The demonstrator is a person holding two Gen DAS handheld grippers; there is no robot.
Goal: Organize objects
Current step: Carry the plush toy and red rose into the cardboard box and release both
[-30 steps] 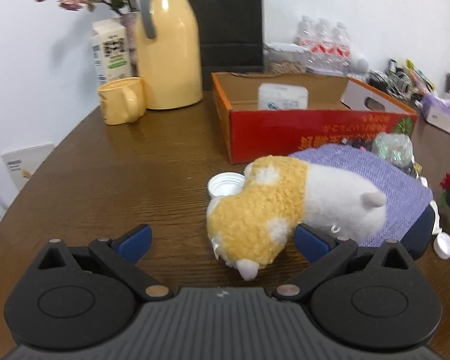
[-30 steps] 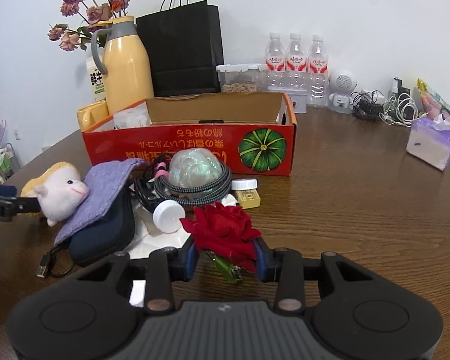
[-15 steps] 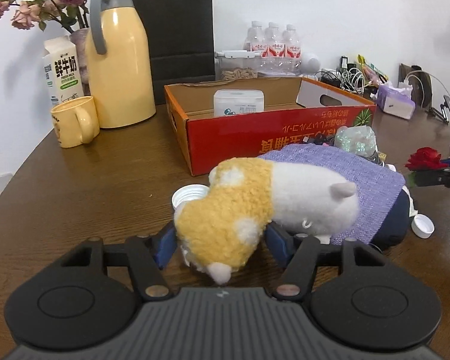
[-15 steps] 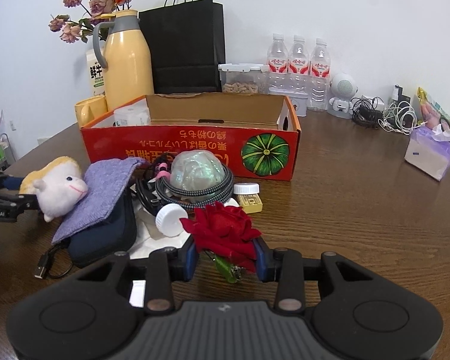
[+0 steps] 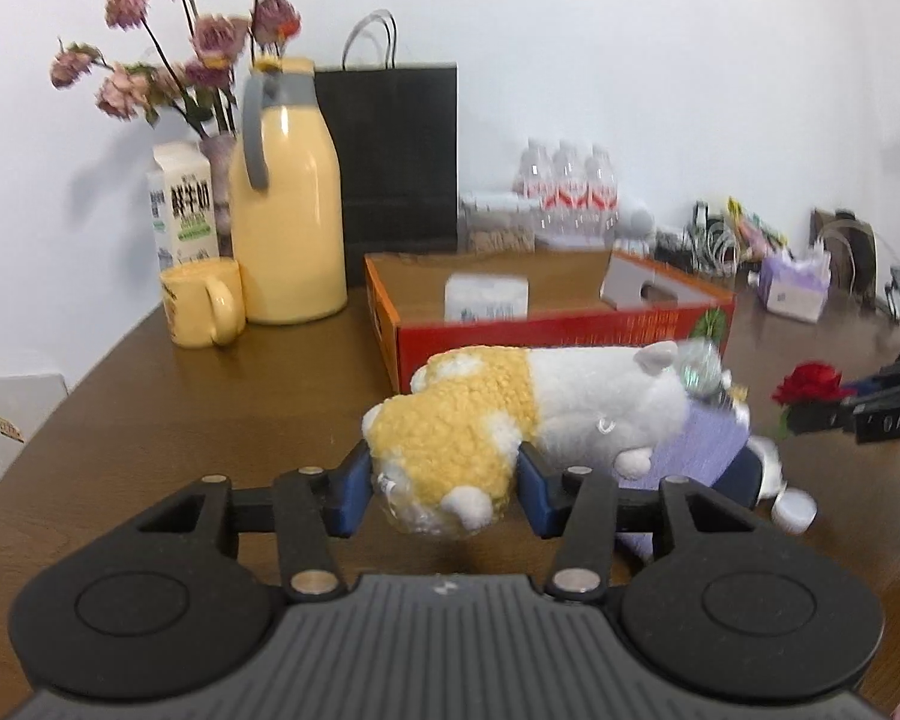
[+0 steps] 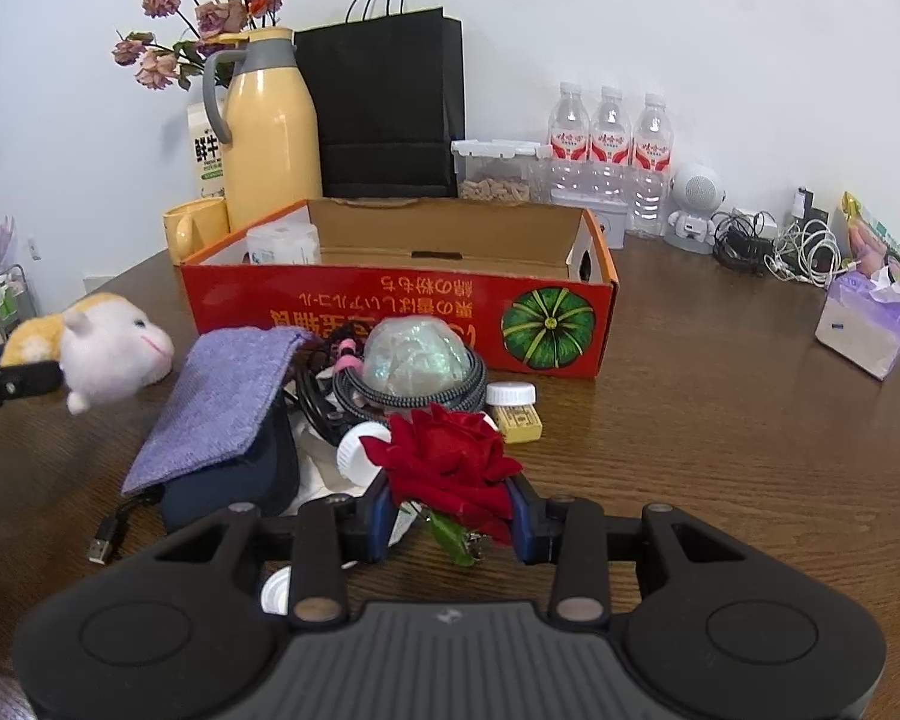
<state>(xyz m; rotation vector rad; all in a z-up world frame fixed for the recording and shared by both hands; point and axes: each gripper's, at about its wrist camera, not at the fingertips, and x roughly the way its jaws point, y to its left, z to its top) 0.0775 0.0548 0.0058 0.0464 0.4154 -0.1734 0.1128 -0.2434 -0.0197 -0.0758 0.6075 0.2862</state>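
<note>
Two grippers are each clamped on something in front of the red cardboard box (image 6: 399, 306), which sits open on the brown table (image 6: 720, 420). The left gripper (image 5: 444, 489) has its blue fingers (image 5: 349, 495) pressed into the yellow rear of a plush toy (image 5: 528, 420), which is held clear of the table with its white head pointing toward the box's near right corner; in the right wrist view the toy (image 6: 99, 339) hangs to the left of the box. The right gripper (image 6: 450, 519) grips a red rose (image 6: 450, 462), its fingers (image 6: 378, 513) closed on either side of the bloom, in front of the box. Between the rose and the box lies a pile: a purple cloth (image 6: 222, 396) draped over a dark blue pouch (image 6: 234, 486), a shiny greenish lump (image 6: 417, 357) ringed by a braided cable (image 6: 471, 387), white caps (image 6: 357, 447) and a small yellow block (image 6: 519, 420). Inside the box, at its left end, stands a white packet (image 6: 285, 243). Behind the box's left end are a yellow jug (image 6: 267, 126), a yellow mug (image 6: 192, 228), a milk carton (image 6: 207, 150) and a black paper bag (image 6: 384, 102); three water bottles (image 6: 609, 138) stand behind its right end.
</note>
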